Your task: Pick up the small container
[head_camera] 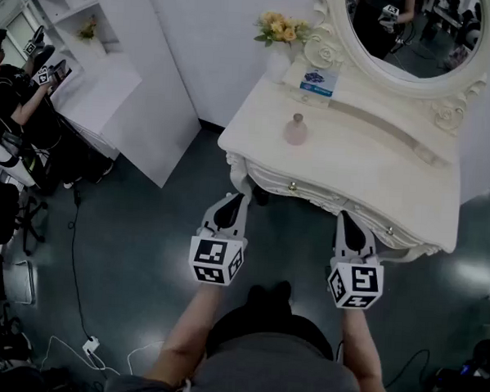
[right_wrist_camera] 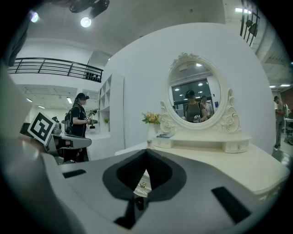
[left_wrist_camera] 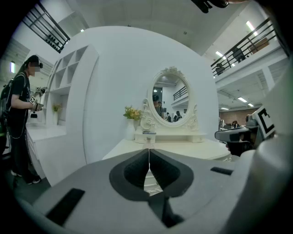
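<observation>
Judging from the three views, the task has not begun in any practical sense. The small container (head_camera: 295,130), a pinkish bottle with a narrow neck, stands upright and untouched on the top of the dressing table (head_camera: 361,177), toward the back, near the flowers (head_camera: 278,26). The left gripper (head_camera: 232,200) is clenched on nothing, its jaws meeting tip to tip, and it is held off the table's front edge, well apart from the bottle. The right gripper (head_camera: 345,218) is likewise closed and empty, just short of the same edge. Remaining work, in my assessment: open one gripper's jaws, reach across the tabletop, set them either side of the bottle, close, and lift. The whole pick-up is outstanding.
</observation>
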A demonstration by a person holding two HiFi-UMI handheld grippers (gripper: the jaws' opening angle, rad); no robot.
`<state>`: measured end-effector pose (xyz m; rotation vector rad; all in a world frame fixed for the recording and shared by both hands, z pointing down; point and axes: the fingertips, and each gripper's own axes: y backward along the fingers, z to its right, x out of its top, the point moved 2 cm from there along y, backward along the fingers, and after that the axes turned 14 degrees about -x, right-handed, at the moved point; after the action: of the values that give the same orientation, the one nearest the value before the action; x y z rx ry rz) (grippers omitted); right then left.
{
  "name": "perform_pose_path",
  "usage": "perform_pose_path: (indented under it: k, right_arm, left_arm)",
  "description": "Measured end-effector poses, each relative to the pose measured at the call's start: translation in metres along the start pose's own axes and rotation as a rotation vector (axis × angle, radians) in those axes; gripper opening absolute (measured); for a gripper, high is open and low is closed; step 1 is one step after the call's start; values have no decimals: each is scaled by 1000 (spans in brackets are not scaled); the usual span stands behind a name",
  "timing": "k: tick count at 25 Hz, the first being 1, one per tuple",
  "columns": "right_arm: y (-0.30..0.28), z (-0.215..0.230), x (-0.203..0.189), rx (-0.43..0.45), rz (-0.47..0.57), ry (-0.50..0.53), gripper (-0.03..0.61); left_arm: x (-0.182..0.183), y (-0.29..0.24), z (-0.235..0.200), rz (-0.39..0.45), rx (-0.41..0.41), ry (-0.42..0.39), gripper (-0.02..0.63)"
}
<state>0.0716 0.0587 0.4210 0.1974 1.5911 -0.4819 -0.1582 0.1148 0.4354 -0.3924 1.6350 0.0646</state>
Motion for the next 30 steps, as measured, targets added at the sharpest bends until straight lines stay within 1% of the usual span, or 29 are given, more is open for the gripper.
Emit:
perform_pose_path:
  k: [4,8,15,17,23,30]
  right_arm:
    - [-3,5,4,14,7,0,2]
    - [-7,13,6,34,28,-11,2]
    - [-5,20,2,85,43,-54,3]
    - [-3,20,3,91,47,-56,3]
    - [-6,28,5,91,57,-85,3]
    - [-17,34,11,73,59,-99,3]
  left_arm:
    - [6,-8,7,3,2,-7,8]
    - [4,-16,14,2,12,-12,8]
    - [7,-28,26,17,14,-11,15]
    - [9,-31,28,17,12,-10,64]
    - [9,-45,30,-1,17,-10,131]
    - [10,-67,17,-2,15,12,169]
